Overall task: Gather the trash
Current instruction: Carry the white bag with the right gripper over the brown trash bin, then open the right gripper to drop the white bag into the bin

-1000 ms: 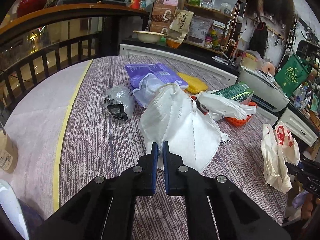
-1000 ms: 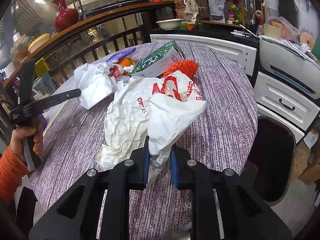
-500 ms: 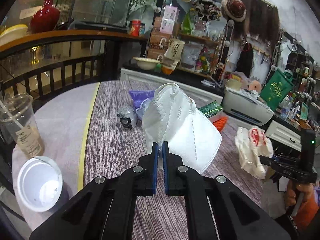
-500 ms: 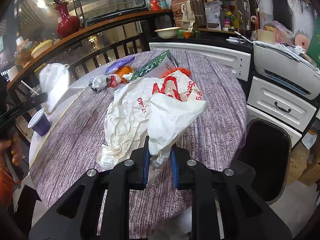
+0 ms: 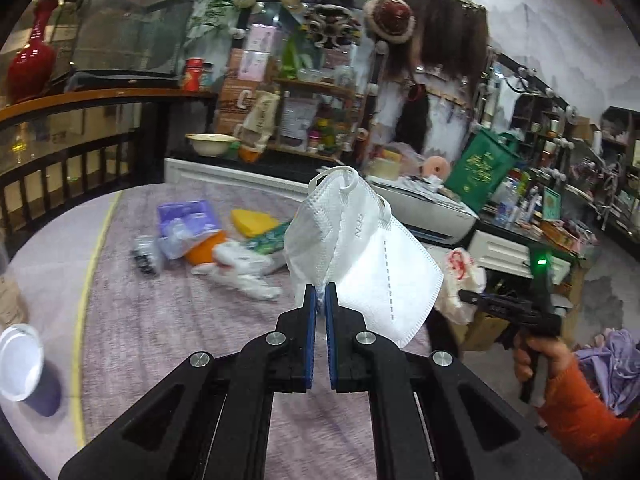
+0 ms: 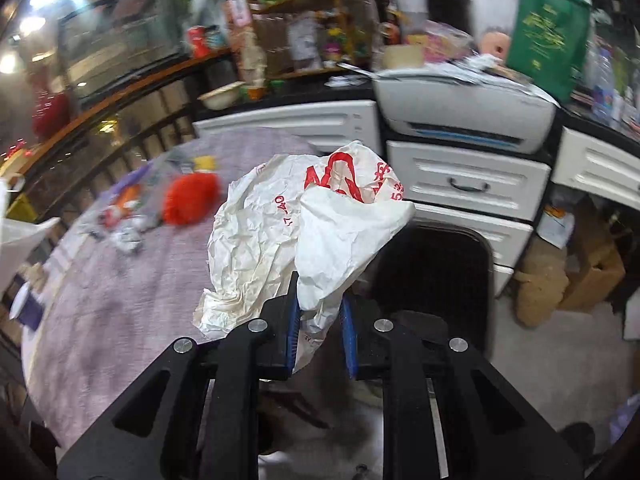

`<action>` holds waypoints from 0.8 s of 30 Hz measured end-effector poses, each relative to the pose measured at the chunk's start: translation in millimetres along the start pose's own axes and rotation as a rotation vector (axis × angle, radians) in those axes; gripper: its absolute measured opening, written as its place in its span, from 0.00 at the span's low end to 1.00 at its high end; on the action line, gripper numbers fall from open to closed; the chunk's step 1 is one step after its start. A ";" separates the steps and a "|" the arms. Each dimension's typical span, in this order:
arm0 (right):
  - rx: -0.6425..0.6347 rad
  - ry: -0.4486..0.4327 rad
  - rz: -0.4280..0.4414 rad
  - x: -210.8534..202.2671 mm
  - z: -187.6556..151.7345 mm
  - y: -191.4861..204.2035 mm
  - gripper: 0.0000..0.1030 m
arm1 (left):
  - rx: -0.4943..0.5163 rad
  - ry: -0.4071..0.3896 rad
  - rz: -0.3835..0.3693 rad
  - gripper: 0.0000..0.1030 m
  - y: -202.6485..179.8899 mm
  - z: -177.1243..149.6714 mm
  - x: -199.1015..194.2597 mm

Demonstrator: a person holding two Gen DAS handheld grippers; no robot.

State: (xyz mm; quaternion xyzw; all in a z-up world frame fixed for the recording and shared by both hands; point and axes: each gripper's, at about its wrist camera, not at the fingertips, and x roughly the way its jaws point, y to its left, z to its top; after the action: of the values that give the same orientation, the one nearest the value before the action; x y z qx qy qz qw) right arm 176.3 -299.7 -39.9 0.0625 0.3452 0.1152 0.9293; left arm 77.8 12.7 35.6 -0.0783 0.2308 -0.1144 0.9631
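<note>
The purple worktop carries scattered litter and a purple cup. Beyond its edge, a black bin. Right gripper jaws pinch a crumpled bag; left gripper jaws clamp a white mask aloft.

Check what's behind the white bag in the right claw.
Behind the white bag: a dark bin opening below white drawers. The bag hides the bin's left edge.

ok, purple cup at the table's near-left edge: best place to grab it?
Take the purple cup by its side wall, just under the white lid, coming in level from the near table edge. It stands roughly upright and clear of the trash pile, so either hand-held gripper can span the wall.
</note>
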 end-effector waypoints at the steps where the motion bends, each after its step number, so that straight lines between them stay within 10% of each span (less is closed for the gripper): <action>1: 0.017 0.012 -0.024 6.5 -1.1 -11.0 0.18 | 0.002 0.006 -0.018 0.06 -8.0 1.4 5.4; 14: 0.206 0.252 -0.222 145.7 -45.6 -122.4 0.19 | 0.043 0.105 -0.170 0.06 -90.8 9.5 89.2; 19: 0.240 0.266 -0.261 164.2 -60.5 -130.7 0.63 | 0.072 0.140 -0.183 0.06 -112.5 7.0 116.0; 24: 0.201 0.184 -0.286 135.5 -60.8 -120.6 0.66 | 0.095 0.182 -0.201 0.06 -130.1 2.2 138.6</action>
State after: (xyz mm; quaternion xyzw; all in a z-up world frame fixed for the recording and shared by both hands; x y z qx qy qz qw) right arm 256.7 -379.1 -194.3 0.0947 0.4436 -0.0478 0.8899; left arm 175.0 -147.7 5.0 -0.0447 0.3027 -0.2276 0.9244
